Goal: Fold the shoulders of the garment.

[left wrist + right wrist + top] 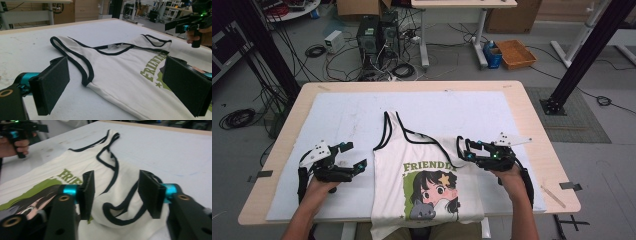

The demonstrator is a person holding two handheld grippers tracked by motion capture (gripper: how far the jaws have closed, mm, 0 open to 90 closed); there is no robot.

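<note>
Both grippers stand spread: I see my right gripper over the folded strap of the white black-trimmed cotton tank top, left gripper beside its left edge, mid-table.

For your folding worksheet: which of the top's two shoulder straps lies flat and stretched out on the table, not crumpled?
The strap on the left gripper's side. It runs out straight, while the other strap, by the right gripper, is folded over onto the top.
</note>
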